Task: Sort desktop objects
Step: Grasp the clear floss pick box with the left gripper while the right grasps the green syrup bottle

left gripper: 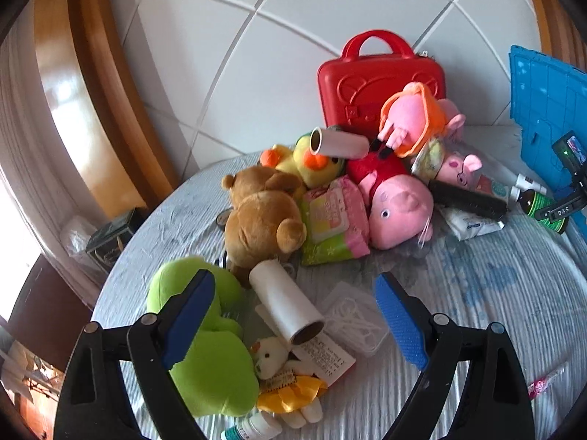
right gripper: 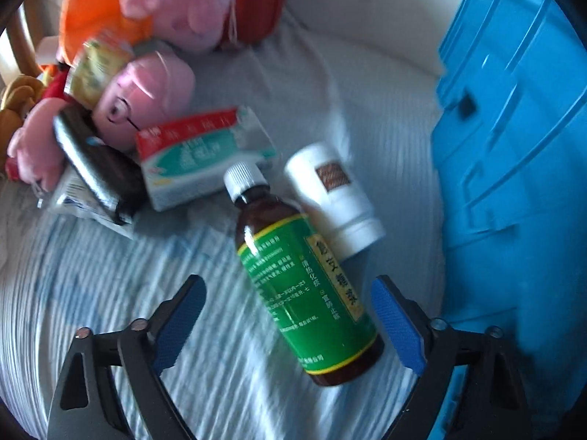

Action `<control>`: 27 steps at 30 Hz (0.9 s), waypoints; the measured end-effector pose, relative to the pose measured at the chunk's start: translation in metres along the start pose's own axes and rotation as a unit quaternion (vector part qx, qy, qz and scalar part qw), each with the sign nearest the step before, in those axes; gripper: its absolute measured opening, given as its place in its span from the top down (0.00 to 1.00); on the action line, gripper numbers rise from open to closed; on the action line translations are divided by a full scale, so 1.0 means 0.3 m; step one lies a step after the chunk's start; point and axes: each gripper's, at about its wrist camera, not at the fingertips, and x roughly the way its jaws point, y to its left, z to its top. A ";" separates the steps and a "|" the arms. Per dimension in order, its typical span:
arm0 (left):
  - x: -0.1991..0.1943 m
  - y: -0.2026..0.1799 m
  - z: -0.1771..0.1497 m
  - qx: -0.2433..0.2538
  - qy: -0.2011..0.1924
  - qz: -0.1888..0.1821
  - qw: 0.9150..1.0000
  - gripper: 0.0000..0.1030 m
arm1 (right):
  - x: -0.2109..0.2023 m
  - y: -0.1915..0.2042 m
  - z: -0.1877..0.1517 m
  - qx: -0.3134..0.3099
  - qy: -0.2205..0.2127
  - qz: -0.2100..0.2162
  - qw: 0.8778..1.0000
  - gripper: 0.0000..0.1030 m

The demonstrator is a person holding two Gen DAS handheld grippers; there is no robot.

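Note:
My left gripper (left gripper: pixel 293 278) is open above the near end of a toy pile on a pale striped cloth (left gripper: pixel 477 311). A white paper roll (left gripper: pixel 284 300) lies between its blue pads without touching them. A green plush (left gripper: pixel 205 366) sits under the left finger. My right gripper (right gripper: pixel 288 282) is open and points steeply down. A brown syrup bottle (right gripper: pixel 304 286) with a green label lies on the cloth between its pads, its base close to the right pad. A white pill bottle (right gripper: pixel 337 198) lies just beyond it.
A blue crate (right gripper: pixel 513 146) stands at the right edge. The pile holds a brown bear (left gripper: pixel 264 220), a pink pig plush (left gripper: pixel 396 212), a yellow duck (left gripper: pixel 312 163), a wipes pack (left gripper: pixel 334 220) and a red case (left gripper: pixel 378 84). A medicine box (right gripper: pixel 205 154) lies near the bottles.

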 end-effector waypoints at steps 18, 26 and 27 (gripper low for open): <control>0.258 -0.154 -0.054 -0.098 0.114 -0.087 0.985 0.13 | 0.055 -0.005 -0.108 0.034 0.030 0.054 0.997 0.38; 0.349 -0.255 -0.079 -0.098 0.174 -0.037 0.979 0.13 | 0.046 -0.002 -0.133 0.031 0.030 0.068 0.997 0.33; 0.360 -0.253 -0.077 -0.095 0.172 -0.029 0.980 0.13 | 0.044 -0.003 -0.138 0.031 0.030 0.069 0.997 0.33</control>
